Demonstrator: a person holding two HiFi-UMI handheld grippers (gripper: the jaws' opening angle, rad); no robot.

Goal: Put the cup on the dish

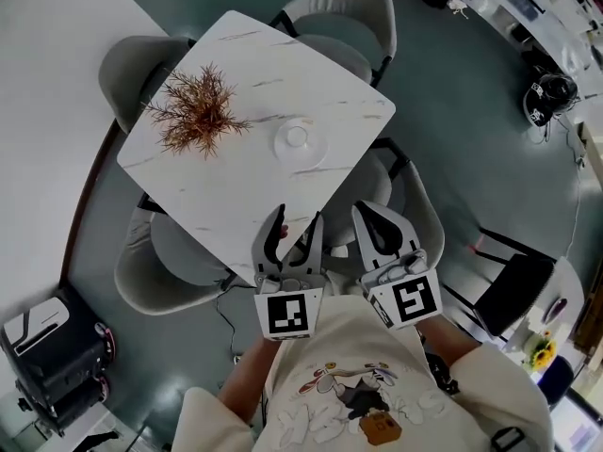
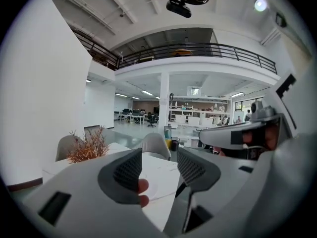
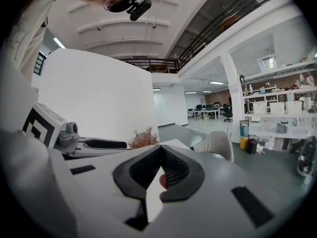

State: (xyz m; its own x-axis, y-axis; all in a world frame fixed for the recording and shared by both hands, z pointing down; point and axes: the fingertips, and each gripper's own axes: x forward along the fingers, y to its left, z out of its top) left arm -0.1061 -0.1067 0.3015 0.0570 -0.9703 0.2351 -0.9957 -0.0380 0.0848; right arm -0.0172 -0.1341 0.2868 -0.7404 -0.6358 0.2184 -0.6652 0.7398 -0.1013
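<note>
A white dish (image 1: 298,139) lies in the middle of the white marble table (image 1: 236,186); a small white round shape at its centre looks like the cup (image 1: 297,136). My left gripper (image 1: 299,218) hovers over the table's near corner, well short of the dish, its jaws open with nothing between them. In the left gripper view the left gripper (image 2: 159,166) points across the table top (image 2: 166,175). My right gripper (image 1: 381,215) hangs just off the table's near edge. In the right gripper view the tips of the right gripper (image 3: 160,150) meet, with nothing held.
A dried reddish-brown plant (image 1: 196,109) stands on the table's left part, close to the dish. Grey chairs (image 1: 339,8) ring the table. A dark machine (image 1: 52,351) sits on the floor at lower left. A white wall (image 1: 47,83) runs along the left.
</note>
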